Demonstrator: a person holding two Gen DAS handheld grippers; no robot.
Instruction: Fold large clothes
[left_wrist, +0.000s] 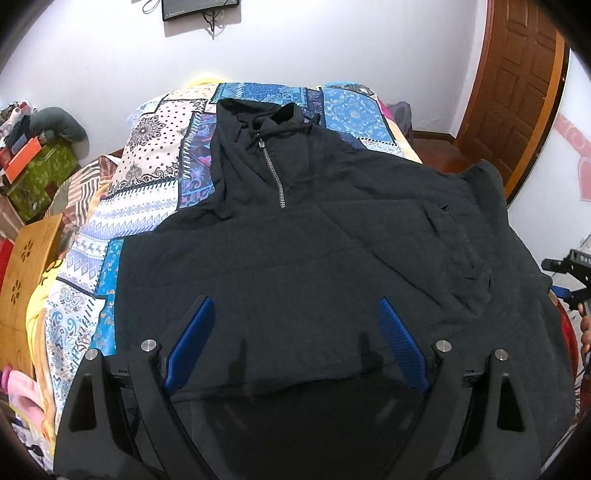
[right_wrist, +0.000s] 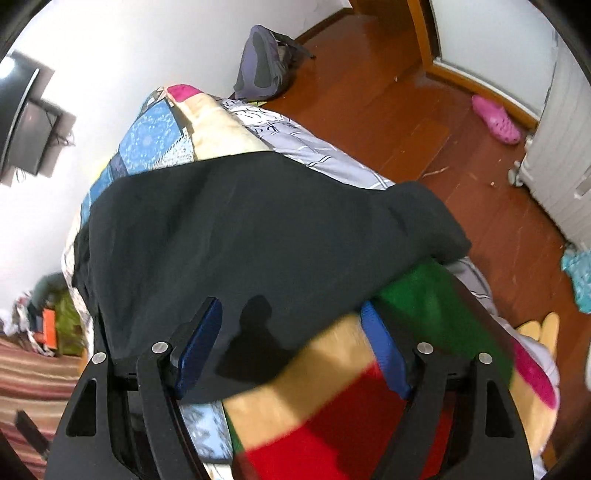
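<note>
A large black hooded pullover (left_wrist: 295, 229) with a short metal zip (left_wrist: 271, 166) lies front up on the patterned bedspread (left_wrist: 147, 206), hood at the far end. One sleeve is folded across its body. My left gripper (left_wrist: 295, 306) is open just above the near hem, holding nothing. My right gripper (right_wrist: 291, 306) is open over the pullover's right edge (right_wrist: 240, 229), above a red, green and cream blanket (right_wrist: 351, 387), and is empty. The right gripper also shows at the right edge of the left wrist view (left_wrist: 569, 273).
A wooden stool (left_wrist: 26, 273) and a green box (left_wrist: 37, 177) stand left of the bed. On the wooden floor (right_wrist: 406, 110) to the right are a grey backpack (right_wrist: 262, 66), a pink shoe (right_wrist: 496, 120) and a white cabinet (right_wrist: 557, 162). A door (left_wrist: 513, 85) is far right.
</note>
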